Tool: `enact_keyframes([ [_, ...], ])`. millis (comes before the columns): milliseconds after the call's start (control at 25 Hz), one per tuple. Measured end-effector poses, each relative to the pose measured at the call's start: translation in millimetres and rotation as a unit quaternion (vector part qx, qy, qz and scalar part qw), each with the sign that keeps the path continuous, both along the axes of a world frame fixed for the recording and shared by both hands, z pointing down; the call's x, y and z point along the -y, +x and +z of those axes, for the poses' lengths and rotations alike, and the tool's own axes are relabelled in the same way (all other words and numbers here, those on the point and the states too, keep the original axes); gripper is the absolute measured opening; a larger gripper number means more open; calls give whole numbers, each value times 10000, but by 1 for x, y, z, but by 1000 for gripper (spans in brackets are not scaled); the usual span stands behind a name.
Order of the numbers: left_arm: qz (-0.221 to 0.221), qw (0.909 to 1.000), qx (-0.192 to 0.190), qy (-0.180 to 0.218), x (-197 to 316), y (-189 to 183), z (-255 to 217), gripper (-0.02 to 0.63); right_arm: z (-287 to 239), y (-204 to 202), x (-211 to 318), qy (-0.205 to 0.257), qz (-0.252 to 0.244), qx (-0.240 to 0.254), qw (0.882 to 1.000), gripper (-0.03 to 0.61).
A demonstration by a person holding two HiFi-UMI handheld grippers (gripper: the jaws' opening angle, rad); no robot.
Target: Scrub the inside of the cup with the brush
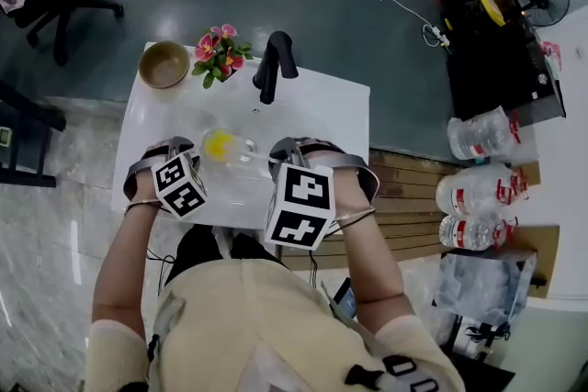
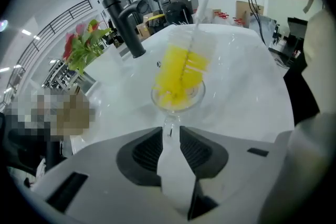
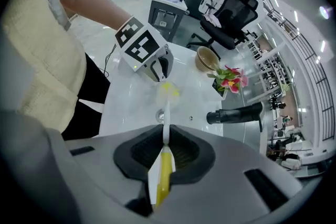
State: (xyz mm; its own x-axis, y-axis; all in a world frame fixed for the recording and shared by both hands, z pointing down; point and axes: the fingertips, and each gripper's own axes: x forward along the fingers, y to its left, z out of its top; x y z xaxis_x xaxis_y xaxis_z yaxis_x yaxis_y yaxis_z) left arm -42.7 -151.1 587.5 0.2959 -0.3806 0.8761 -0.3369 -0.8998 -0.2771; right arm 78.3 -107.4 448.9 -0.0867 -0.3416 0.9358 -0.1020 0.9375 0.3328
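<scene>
Right gripper jaws clamped on brush: yellow handle between the pads, thin white shaft running forward. Left gripper jaws closed on the stem of the cup. Cup is clear stemmed glass, held tipped on its side just above the white counter, mouth toward the right gripper. Yellow bristle head sits inside the bowl, filling most of it, bristles showing through the glass. Behind the cup: black tap, then pink flowers and a tan bowl at the counter's far edge. Water bottles well off to the right
</scene>
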Motion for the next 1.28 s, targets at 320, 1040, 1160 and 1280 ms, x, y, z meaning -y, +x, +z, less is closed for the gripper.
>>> enact_keyframes([
  [320,169,9990,88,404,2,-2,-1,66,3,-14,10,-34,-256,-313,9992,49],
  [1040,651,9962,-43,585,-5,0,-5,65,49,-26,18,-487,-145,-570,9971,49],
  [1160,645,9963,-58,561,-7,-2,-4,66,54,-23,15,-511,-88,-552,9971,49],
  [1280,633,9964,-41,571,-7,-1,-4,64,50,-21,13,-525,-3,-310,9981,49],
])
